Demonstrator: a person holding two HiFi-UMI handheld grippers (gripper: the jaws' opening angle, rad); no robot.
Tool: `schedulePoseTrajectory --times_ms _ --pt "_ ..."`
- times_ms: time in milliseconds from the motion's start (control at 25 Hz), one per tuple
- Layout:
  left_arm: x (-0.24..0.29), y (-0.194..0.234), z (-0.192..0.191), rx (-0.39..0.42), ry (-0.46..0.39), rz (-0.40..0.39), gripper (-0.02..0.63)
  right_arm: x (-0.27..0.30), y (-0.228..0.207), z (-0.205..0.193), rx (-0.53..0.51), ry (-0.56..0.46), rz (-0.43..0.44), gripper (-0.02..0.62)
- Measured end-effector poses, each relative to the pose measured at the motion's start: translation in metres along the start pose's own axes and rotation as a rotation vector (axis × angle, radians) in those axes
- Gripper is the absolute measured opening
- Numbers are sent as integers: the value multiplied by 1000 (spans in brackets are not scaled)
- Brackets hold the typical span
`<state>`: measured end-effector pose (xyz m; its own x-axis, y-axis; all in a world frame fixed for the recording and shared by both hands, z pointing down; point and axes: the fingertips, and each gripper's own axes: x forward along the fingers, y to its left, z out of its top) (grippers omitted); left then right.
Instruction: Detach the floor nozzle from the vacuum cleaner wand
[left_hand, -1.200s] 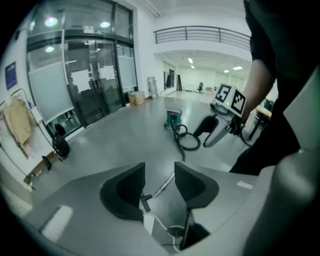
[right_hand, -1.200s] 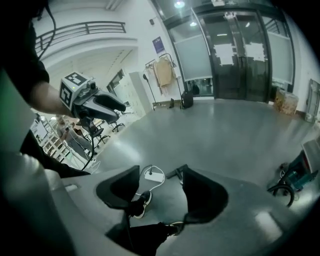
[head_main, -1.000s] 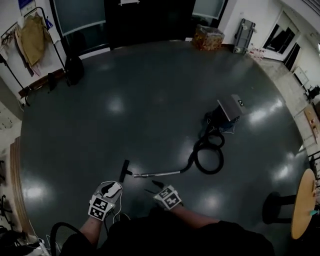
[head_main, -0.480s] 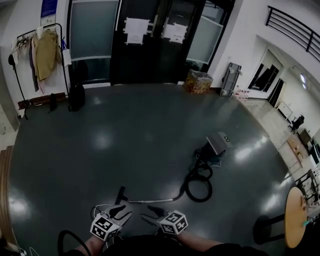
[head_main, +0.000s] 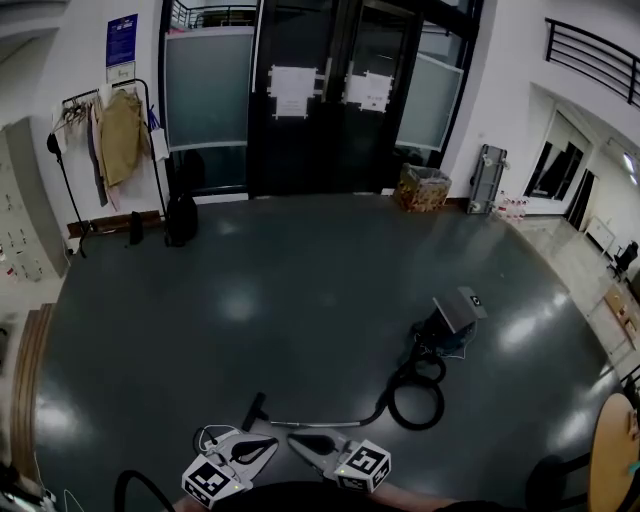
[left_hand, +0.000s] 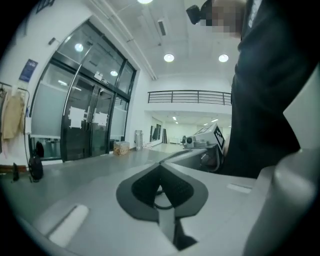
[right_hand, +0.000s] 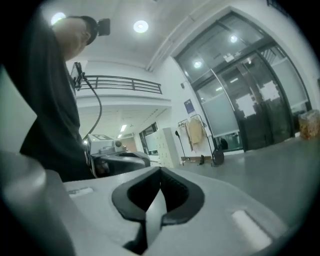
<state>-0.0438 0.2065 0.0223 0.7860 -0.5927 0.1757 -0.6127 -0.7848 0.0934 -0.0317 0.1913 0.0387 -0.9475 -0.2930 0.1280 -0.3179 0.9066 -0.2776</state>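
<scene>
The vacuum cleaner body (head_main: 458, 320) sits on the dark floor, and its black hose (head_main: 415, 402) coils in front of it. The thin metal wand (head_main: 325, 422) runs left from the hose to the black floor nozzle (head_main: 254, 411). Whether the nozzle and wand are joined is too small to tell. My left gripper (head_main: 268, 446) (left_hand: 160, 167) and right gripper (head_main: 296, 440) (right_hand: 160, 172) hover near the bottom edge, above the wand and apart from it. Their tips point toward each other. Both pairs of jaws have just closed, with nothing between them.
Black glass doors (head_main: 310, 100) fill the far wall. To their left stand a coat rack (head_main: 110, 130) and a dark bag (head_main: 180, 220). A cardboard box (head_main: 421, 187) and a grey case (head_main: 487, 180) stand at the back right. A round wooden table (head_main: 615, 450) shows at the right edge.
Both grippers have risen off the floor and their jaws have closed from open. The view has tilted up, so the vacuum cleaner now lies lower in the picture.
</scene>
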Motion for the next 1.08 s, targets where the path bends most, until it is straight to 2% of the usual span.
schedulePoseTrajectory --times_ms 120,560,1080 --pt "5 -8 5 0 -22 30 2 -9 8 5 -78 -24 2 2" --pt "18 -25 -1 9 6 19 2 -33 5 4 -81 -58 -41 0" --pt "17 -25 -10 6 33 12 2 -35 6 0 -67 -54 -72 0"
